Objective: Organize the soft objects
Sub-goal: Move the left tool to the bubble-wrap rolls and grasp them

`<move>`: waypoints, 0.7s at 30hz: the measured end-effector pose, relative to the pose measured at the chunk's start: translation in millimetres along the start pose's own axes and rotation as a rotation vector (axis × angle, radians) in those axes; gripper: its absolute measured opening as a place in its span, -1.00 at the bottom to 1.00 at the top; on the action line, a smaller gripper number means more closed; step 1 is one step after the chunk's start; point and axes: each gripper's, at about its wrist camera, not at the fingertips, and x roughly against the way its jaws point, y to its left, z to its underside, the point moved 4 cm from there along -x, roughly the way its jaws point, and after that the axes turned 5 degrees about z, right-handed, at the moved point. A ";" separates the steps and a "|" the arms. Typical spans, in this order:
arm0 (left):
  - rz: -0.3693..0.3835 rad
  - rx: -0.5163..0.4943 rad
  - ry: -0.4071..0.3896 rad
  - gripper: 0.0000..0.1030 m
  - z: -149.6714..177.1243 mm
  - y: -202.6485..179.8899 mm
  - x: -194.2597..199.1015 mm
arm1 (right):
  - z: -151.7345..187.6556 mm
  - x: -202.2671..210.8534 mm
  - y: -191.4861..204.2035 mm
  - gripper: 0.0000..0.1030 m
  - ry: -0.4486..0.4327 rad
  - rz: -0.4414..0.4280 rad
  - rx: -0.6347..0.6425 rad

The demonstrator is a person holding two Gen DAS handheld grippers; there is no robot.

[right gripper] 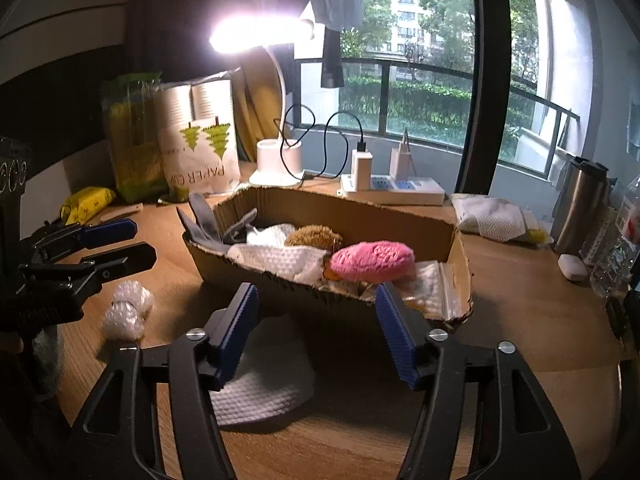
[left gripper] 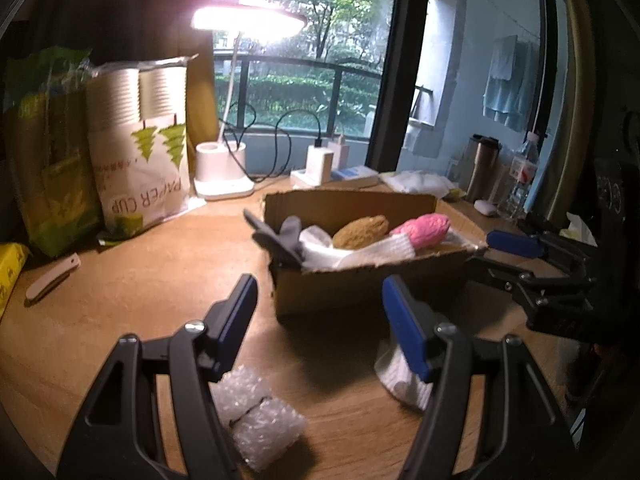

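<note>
An open cardboard box (left gripper: 344, 292) (right gripper: 460, 240) stands mid-table. Inside lie a pink knitted piece (left gripper: 424, 230) (right gripper: 374, 260), a tan knitted piece (left gripper: 360, 232) (right gripper: 314, 236), white cloth (right gripper: 280, 258), a grey sock (left gripper: 276, 236) over the left wall and a clear zip bag (right gripper: 432, 280). On the table in front lie a white ribbed cloth (left gripper: 400, 380) (right gripper: 264, 384) and a roll of bubble wrap (left gripper: 256, 416) (right gripper: 128, 312). My left gripper (left gripper: 320, 308) hovers open over the table before the box, holding nothing. My right gripper (right gripper: 316, 308) is open above the white cloth, nothing between its fingers.
A lit desk lamp (left gripper: 224, 176) stands behind the box, with a paper-cup bag (left gripper: 144, 152) and a green bag (left gripper: 48, 152) to its left. A power strip (right gripper: 396, 192), a steel flask (right gripper: 580, 204), a water bottle (right gripper: 620, 248) and a small white case (right gripper: 572, 266) stand to the right.
</note>
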 end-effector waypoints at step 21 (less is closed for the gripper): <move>-0.097 0.041 0.182 0.30 43.8 26.9 -12.5 | 35.1 -39.6 34.3 0.47 0.184 -0.073 0.107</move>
